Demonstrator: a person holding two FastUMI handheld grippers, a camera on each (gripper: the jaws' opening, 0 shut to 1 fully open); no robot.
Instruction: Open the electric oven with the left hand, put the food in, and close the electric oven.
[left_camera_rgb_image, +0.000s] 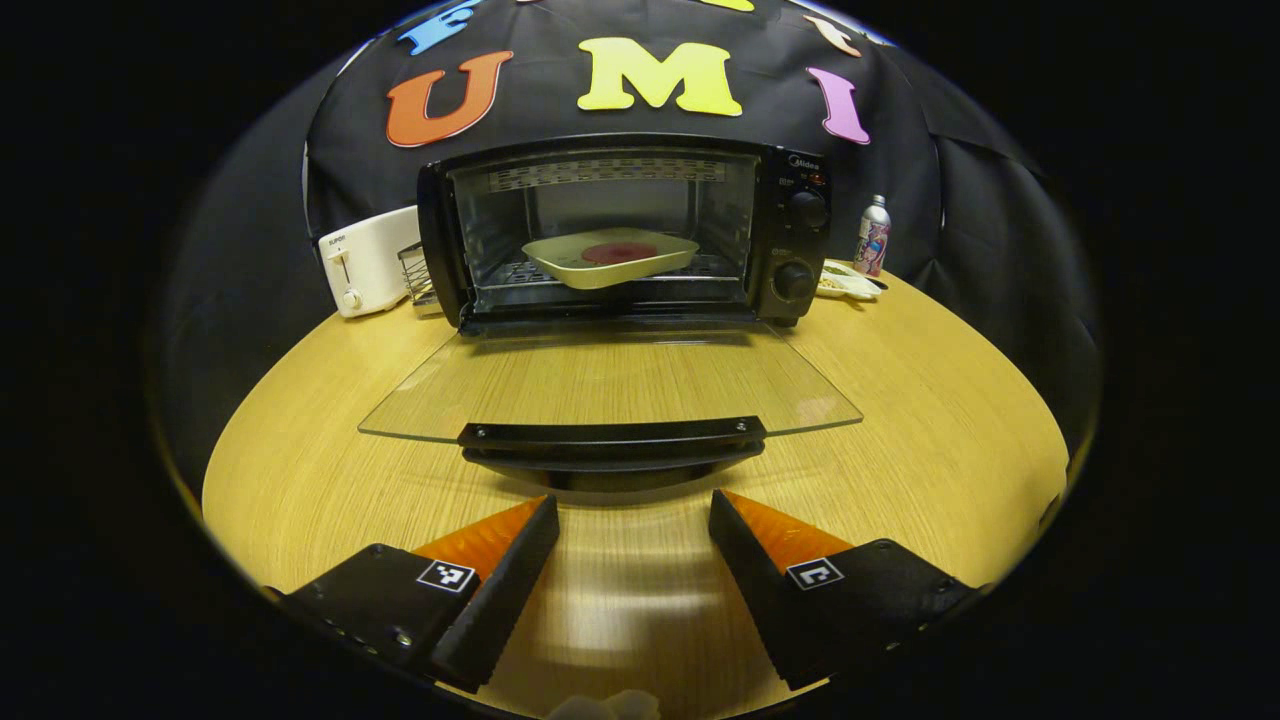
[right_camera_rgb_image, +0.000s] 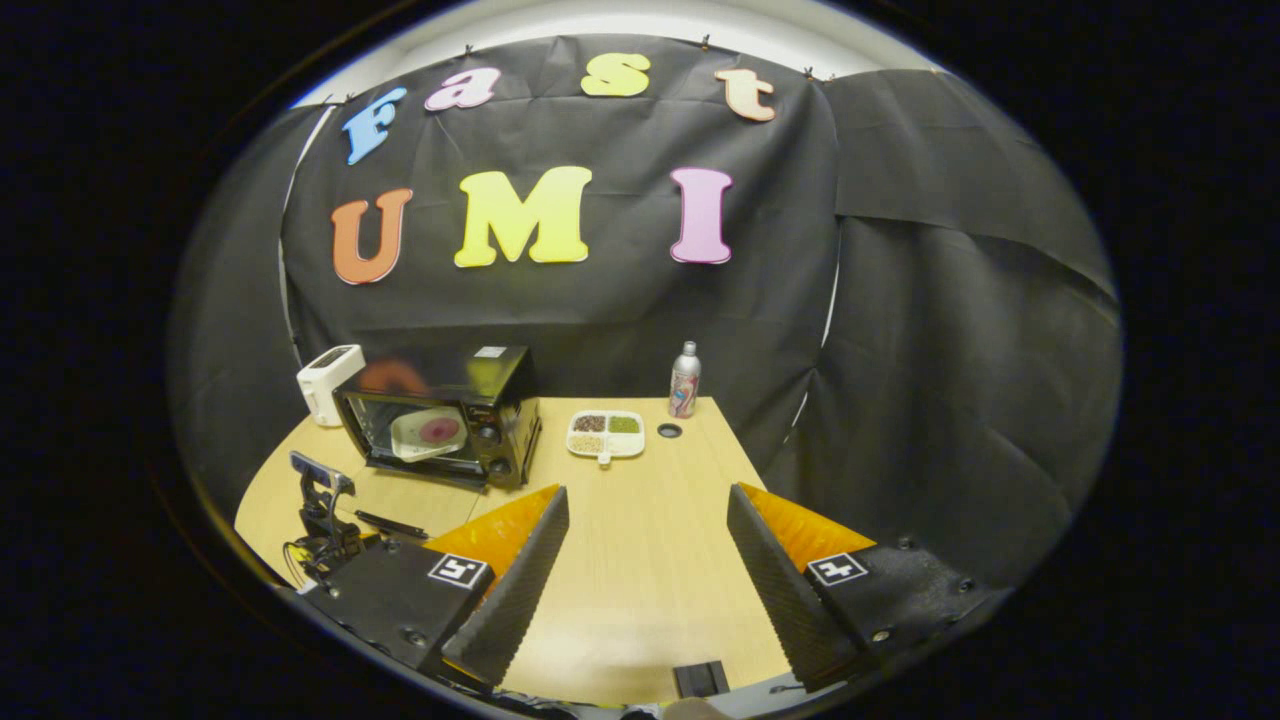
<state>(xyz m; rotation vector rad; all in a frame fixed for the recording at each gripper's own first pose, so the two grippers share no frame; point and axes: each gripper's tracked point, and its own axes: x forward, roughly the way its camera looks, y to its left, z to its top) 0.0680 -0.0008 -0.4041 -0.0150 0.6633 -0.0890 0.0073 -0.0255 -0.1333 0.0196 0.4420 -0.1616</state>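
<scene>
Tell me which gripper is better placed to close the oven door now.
Left. The left gripper is open right in front of the handle of the lowered door; the right gripper sits farther back from the oven.

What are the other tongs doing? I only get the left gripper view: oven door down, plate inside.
Observer: The right tongs are open and hold nothing. They hang over the table, well back from the oven.
Operator: And the pale thing right of the oven?
Observer: That is a divided tray. Its compartments hold brown, green and pale grains.
Operator: Anything else near it?
Observer: A small dark ring lies on the table right of the tray, in front of the bottle.
</scene>
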